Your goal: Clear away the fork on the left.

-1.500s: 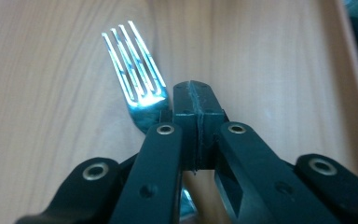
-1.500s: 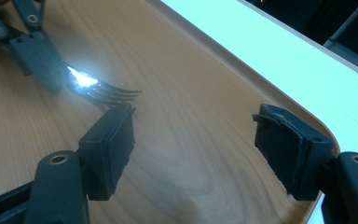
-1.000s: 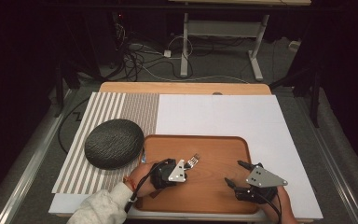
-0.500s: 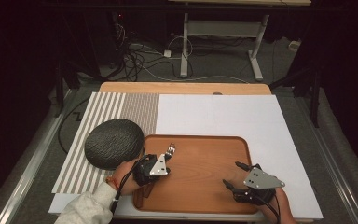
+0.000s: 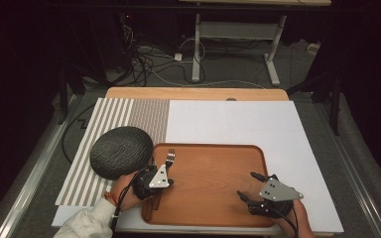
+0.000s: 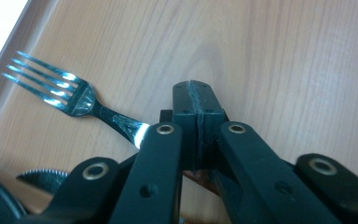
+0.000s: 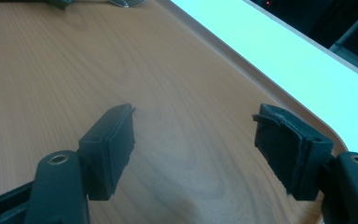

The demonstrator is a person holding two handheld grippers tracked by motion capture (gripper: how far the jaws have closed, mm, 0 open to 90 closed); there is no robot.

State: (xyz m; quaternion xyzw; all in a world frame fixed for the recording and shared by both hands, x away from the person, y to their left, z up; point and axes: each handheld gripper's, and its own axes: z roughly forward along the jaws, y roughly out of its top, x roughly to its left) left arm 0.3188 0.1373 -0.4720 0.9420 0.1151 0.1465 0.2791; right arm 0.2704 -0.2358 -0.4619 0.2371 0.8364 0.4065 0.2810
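Observation:
A metal fork (image 5: 170, 157) (image 6: 70, 91) lies low over the left part of the wooden tray (image 5: 218, 168), its tines pointing away from me. My left gripper (image 5: 165, 170) (image 6: 197, 95) is shut, with its pads pressed together. The fork's neck runs under its jaws, and the fork travels with it. A dark handle end (image 5: 151, 204) sticks out behind the gripper. My right gripper (image 5: 246, 184) (image 7: 193, 140) hovers open over the tray's front right corner (image 7: 284, 98), with nothing between its pads.
A dark round textured plate (image 5: 121, 151) sits just left of the tray on a striped placemat (image 5: 111, 124). A white board (image 5: 238, 121) covers the wooden table (image 5: 193, 93). A serrated blade tip (image 6: 39, 179) peeks out under the left gripper. Cables and desk legs lie beyond the table.
My left gripper has carried the fork leftward, from the tray's middle to its left edge beside the dark plate. The right gripper has stayed put and open.

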